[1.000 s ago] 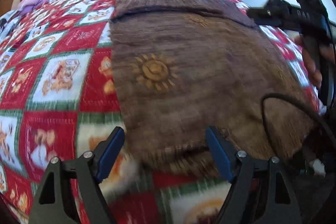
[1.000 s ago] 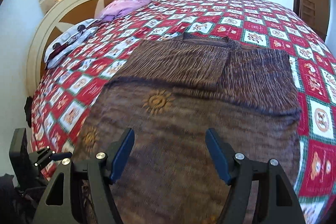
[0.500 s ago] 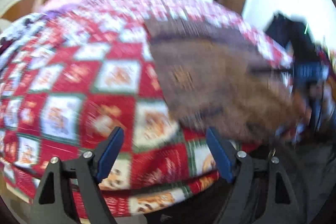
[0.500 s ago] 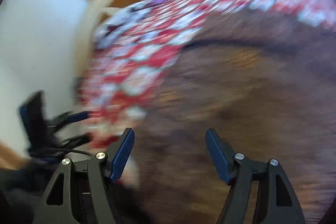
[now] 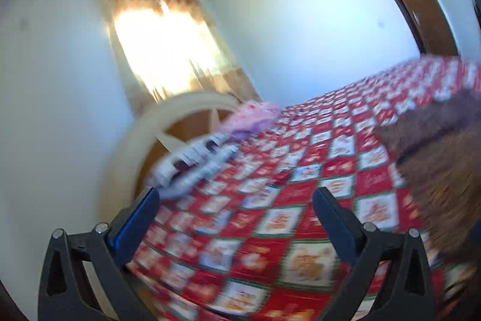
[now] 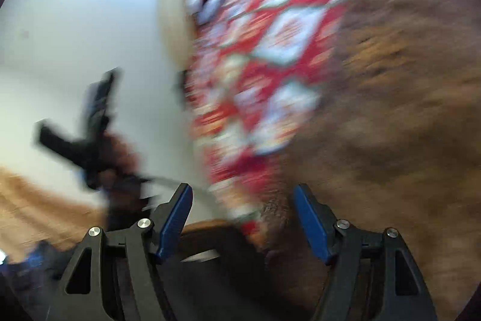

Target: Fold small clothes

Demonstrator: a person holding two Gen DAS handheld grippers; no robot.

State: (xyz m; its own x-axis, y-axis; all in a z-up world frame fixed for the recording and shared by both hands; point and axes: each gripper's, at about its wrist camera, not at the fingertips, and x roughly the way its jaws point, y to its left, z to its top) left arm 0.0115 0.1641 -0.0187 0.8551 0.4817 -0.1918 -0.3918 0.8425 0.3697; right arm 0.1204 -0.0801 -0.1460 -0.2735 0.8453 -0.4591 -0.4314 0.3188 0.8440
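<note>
Both sets of jaws empty over the bed, brown garment lying flat

The left gripper (image 5: 236, 218) has its jaws opening wide with nothing between them, only the red-and-white patterned bedspread (image 5: 270, 200) beyond. The right gripper (image 6: 242, 220) has its jaws parted at a middling gap, gripping nothing; the near edge of the brown garment (image 6: 405, 110) shows blurred between and beyond the blue pads. The garment lies spread on the bedspread, at the right edge of the left view. Farther off: a pink cloth (image 5: 255, 116) near the cream headboard (image 5: 156, 128), a bright curtained window (image 5: 162, 50), a wooden door (image 5: 421, 5).
</note>
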